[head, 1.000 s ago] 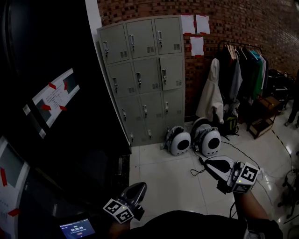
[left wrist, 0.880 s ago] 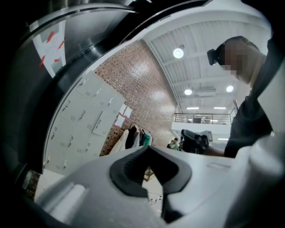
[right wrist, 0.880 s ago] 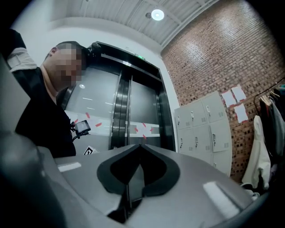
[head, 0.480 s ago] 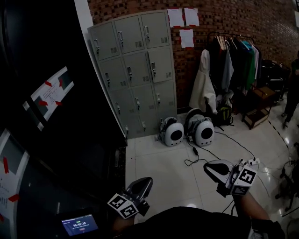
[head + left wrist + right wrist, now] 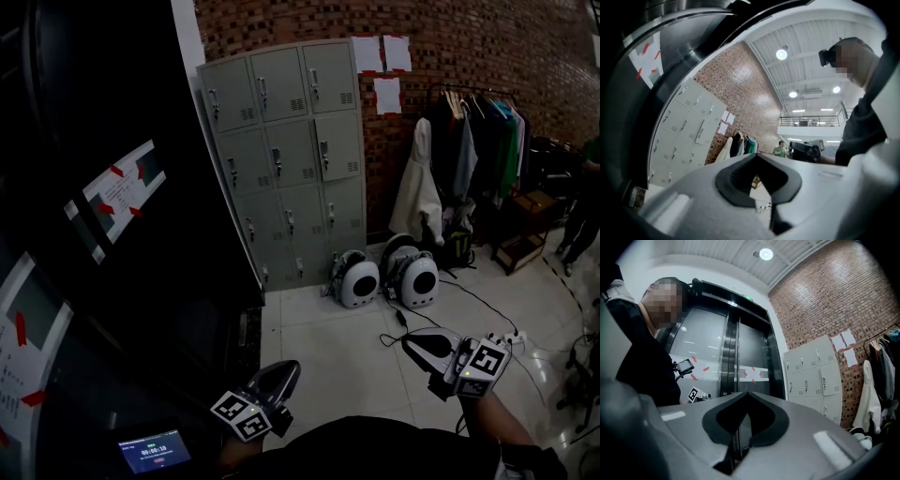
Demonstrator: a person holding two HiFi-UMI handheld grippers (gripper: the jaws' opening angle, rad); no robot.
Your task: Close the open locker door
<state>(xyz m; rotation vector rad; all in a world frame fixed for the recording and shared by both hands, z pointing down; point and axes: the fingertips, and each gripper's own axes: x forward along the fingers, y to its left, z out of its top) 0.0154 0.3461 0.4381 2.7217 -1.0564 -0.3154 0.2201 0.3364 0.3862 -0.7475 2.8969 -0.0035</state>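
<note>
My left tool [image 5: 286,369] was closed, its tips meeting with nothing between them in the left gripper view [image 5: 757,155]. My right tool [image 5: 411,339] was likewise shut and empty, its black pads pressed together in its own view [image 5: 749,393]. Against the picture from a second before, the right tool had sunk slightly toward the lower edge of the head view. The left tool sat in much the same low spot beside the small lit screen [image 5: 153,452]. Both tools hung over the pale tiled floor [image 5: 328,337], well apart from the grey locker bank [image 5: 281,159] against the brick wall [image 5: 487,47]. The open locker door [image 5: 338,145], in the right column and second row down, looked only slightly ajar. The bank had drifted left in the head view half a second earlier, then come back to nearly where it began. Two white round backpacks [image 5: 360,282] lay on the floor just beside the lockers, and a rack of clothes [image 5: 469,141] stood further right.
</note>
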